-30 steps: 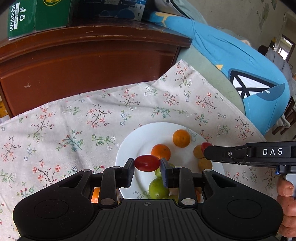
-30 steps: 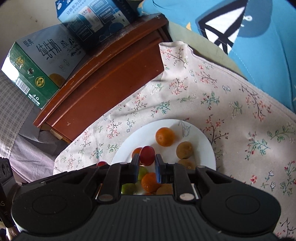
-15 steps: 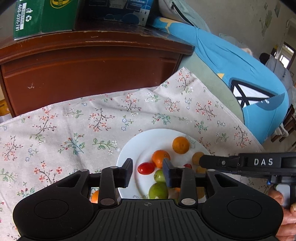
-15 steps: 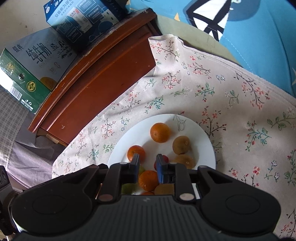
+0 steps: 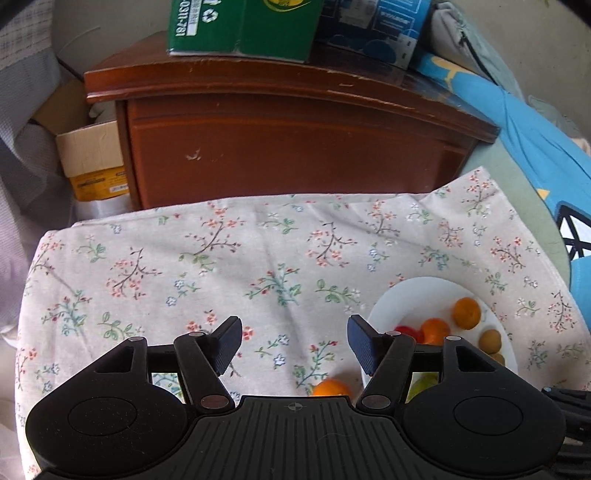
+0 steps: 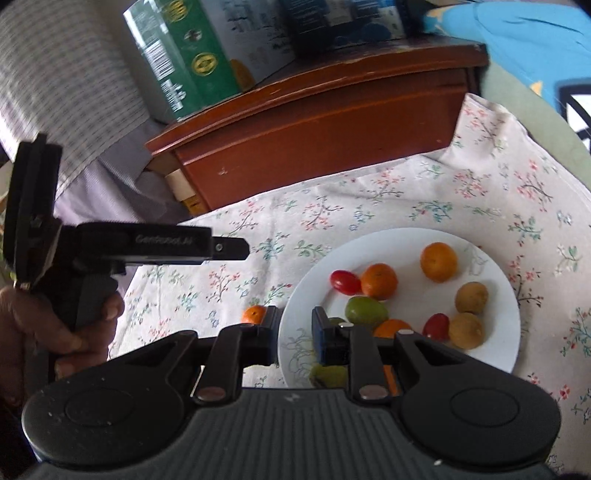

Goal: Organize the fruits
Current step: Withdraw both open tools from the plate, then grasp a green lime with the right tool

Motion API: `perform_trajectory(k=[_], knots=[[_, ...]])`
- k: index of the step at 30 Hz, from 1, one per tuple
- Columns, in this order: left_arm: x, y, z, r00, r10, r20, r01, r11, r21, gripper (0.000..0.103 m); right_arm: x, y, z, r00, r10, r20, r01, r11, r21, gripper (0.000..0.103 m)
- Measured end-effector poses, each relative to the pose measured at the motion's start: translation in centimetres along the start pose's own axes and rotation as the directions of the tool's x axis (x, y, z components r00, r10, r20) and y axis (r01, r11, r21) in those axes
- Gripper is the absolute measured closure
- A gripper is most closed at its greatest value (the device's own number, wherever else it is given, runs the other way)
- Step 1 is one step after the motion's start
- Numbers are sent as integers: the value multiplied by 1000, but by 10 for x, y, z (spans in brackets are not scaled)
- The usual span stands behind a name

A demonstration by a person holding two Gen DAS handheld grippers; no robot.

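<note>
Nearest, the right gripper hovers over the near-left rim of the white plate, jaws nearly together with nothing between them. Off that plate's left edge, alone on the floral cloth, lies a small orange; I'd judge it light, firm and apt to roll, best pinched across its middle from above. On the plate sit a green fruit, two red cherry tomatoes, more oranges and brown longan-like fruits; the tomatoes look slick and soft-skinned, wanting only a gentle squeeze. Left of the plate the left gripper, gripped in a hand, tilts down toward bare cloth, its jaws opening and empty. Beyond the plate stands a wooden cabinet bearing a green carton.
</note>
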State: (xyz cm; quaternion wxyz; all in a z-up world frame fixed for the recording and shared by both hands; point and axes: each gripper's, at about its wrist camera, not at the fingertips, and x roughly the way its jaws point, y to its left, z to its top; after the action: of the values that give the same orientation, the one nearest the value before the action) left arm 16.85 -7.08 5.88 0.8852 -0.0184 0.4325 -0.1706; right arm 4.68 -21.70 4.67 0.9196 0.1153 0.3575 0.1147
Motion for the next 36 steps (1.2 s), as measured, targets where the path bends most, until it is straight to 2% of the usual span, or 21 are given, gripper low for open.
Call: perform_trajectory(k=[6,8,16,27,29,32,34,36], knots=[[-1,5,-6,1000,19,-8,-19,1000,15,40,10,22,-11,999,23,-26,-26,995,-97,81],[-1,4,-7,1000,23,-9,-23,999,27,35,12,26,-13,999,27,-32,-30,994,-108,81],[11,4,-15,997,59,-45,-57,997,53,30,22,40,-19,1000,-9,-22,4,977,-212,81],[25,6,-25,995,63,-81,-57,996,71,29,53,42,-24,998,-51,-37,40,965,-260,82],[25,8,-25,995,69,-77,-63,995,75,26,56,43,-23,998,-56,-36,44,963,-267,81],[23,11,-26,992,102,-79,-95,992,88,25,57,42,-25,997,-57,-52,42,968,-248,81],[23,15,-27,984,151,-91,-141,984,106,25,57,43,-26,996,-18,-85,-2,976,-219,81],[21,22,-29,982,169,-86,-159,982,105,25,55,50,-29,995,7,-97,-31,969,-244,81]])
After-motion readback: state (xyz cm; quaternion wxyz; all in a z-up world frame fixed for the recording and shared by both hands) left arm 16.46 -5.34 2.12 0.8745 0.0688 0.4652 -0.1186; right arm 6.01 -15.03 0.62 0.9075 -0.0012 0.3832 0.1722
